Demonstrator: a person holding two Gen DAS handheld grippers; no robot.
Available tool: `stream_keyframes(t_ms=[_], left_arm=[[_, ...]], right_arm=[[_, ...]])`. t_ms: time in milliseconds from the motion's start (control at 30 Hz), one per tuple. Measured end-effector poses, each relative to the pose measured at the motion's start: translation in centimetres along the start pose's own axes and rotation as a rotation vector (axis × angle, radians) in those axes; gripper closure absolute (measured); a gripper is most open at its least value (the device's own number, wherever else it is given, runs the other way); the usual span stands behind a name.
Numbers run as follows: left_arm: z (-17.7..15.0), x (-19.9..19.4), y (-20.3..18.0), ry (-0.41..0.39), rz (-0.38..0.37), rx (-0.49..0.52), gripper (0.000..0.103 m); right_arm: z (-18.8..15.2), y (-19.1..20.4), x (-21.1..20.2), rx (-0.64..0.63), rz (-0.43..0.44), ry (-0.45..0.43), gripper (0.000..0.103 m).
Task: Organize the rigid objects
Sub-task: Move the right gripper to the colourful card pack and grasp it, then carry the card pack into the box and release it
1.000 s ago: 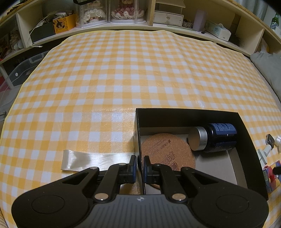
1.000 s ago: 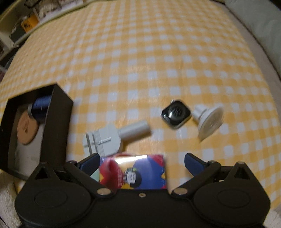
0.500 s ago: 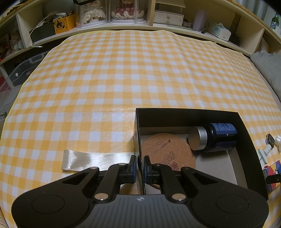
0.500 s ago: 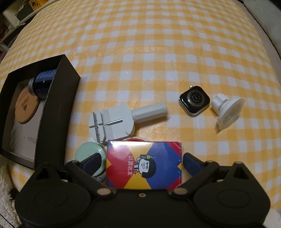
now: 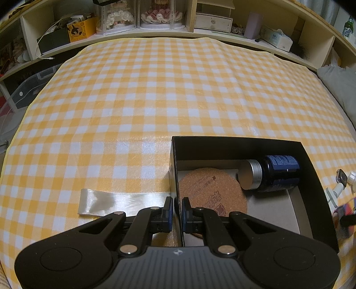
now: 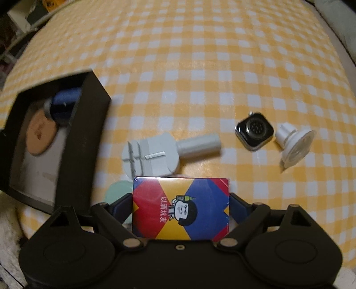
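Note:
A black open box (image 5: 309, 169) sits on the yellow checked cloth and holds a cork coaster (image 5: 211, 193) and a dark blue jar with a silver lid (image 5: 271, 175). My left gripper (image 5: 176, 207) is shut on the box's left wall. My right gripper (image 6: 181, 205) is shut on a colourful card box (image 6: 181, 207), held just above the cloth to the right of the black box (image 6: 89, 124). A grey watch tool (image 6: 160, 151), a watch face (image 6: 254, 131), a white suction cup (image 6: 293, 149) and a mint green disc (image 6: 118, 189) lie on the cloth.
A white satin ribbon (image 5: 120, 201) lies flat left of the box. Shelves with boxes and ornaments (image 5: 155, 15) run along the far edge of the cloth. A grey cushion (image 5: 338, 82) lies at the right.
My right gripper closed its fingers on the card box and lifted it slightly. The left gripper and the black box have not moved.

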State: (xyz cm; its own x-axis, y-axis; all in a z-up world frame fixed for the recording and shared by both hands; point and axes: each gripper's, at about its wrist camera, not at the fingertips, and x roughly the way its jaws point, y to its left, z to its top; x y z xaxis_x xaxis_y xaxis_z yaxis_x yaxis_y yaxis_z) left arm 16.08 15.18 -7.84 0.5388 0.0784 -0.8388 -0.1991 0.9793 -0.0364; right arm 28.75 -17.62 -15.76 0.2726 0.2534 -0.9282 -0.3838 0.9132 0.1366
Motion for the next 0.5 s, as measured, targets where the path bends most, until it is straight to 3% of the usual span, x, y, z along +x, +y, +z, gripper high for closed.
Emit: stream_keyframes(t_ms=[167,500], left_arm=[[-0.2,0.0,0.2,0.002,0.002,-0.001,0.095],[-0.4,-0.2,0.8,0.009,-0.013,-0.029,0.095]], right_arm=[[0.5,0.3,-2.7,0.095,0.081,-0.095,0.013],[1.9,6.8,-4.6,0.182,0.418,-0.123,0.013]])
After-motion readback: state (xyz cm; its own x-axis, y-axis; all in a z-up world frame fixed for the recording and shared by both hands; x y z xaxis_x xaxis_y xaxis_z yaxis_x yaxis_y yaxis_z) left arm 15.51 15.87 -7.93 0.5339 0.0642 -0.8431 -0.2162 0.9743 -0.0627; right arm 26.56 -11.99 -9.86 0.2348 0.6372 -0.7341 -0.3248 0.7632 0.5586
